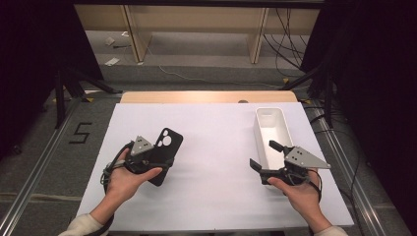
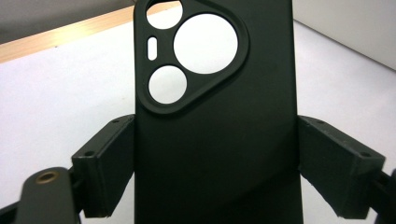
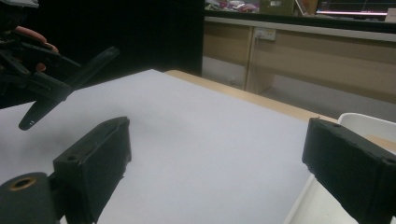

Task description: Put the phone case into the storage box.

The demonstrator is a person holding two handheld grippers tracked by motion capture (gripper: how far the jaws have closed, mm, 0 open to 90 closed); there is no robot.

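From the high view, my left gripper [image 1: 153,156] grips a black phone case [image 1: 166,147] near the desk's [image 1: 216,147] left edge, lifted off the white surface. The white tray [image 1: 273,129] stands by the right edge, so I judge the step is carrying the case across; I should keep it level and squeezed evenly. My right gripper [image 1: 264,155] hovers beside the tray.

In the left gripper view, my jaws are clamped on the case's [image 2: 215,140] two long sides, camera cutouts pointing away.

In the right gripper view, my jaws stand wide apart, holding nothing, the tray's rim [image 3: 369,123] at right.
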